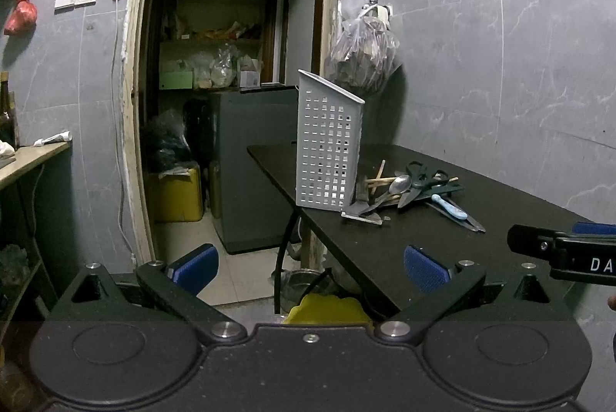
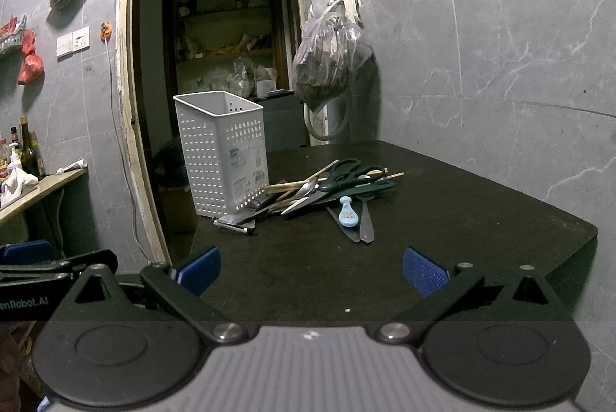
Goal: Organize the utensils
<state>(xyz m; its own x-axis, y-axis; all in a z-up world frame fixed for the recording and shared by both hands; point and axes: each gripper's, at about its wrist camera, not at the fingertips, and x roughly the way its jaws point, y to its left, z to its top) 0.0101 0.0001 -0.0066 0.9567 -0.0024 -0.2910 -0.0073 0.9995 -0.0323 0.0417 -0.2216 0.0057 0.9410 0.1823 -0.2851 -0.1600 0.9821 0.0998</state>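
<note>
- On the dark table (image 2: 442, 219), near its left edge, a white perforated utensil basket (image 2: 223, 158) is stood upright and is seen to be empty at its open top.
- Just beside the basket, to its right, a loose heap of utensils is laid flat: green-handled scissors (image 2: 346, 173), a metal spoon (image 2: 308, 186), wooden chopsticks (image 2: 292, 184), a light-blue-handled utensil (image 2: 348, 213), a peeler (image 2: 235, 222) at the basket's foot.
- Several pieces are crossed over one another; the blades under the scissors cannot be told apart.
- Step in hand, as judged: the opening approach, with nothing yet lifted and no utensil placed in the basket.
- Right gripper (image 2: 312, 271): jaws spread wide, nothing held, set above the near part of the table, with the heap ahead and well apart from the blue pads.
- Left gripper (image 1: 312, 269): likewise wide open and empty, held off the table's left edge over the floor; basket and heap lie ahead and to its right.
- Next move, as judged: an outlying piece, such as the blue-handled utensil, is to be singled out, and the right gripper lowered over its handle before closing.
</note>
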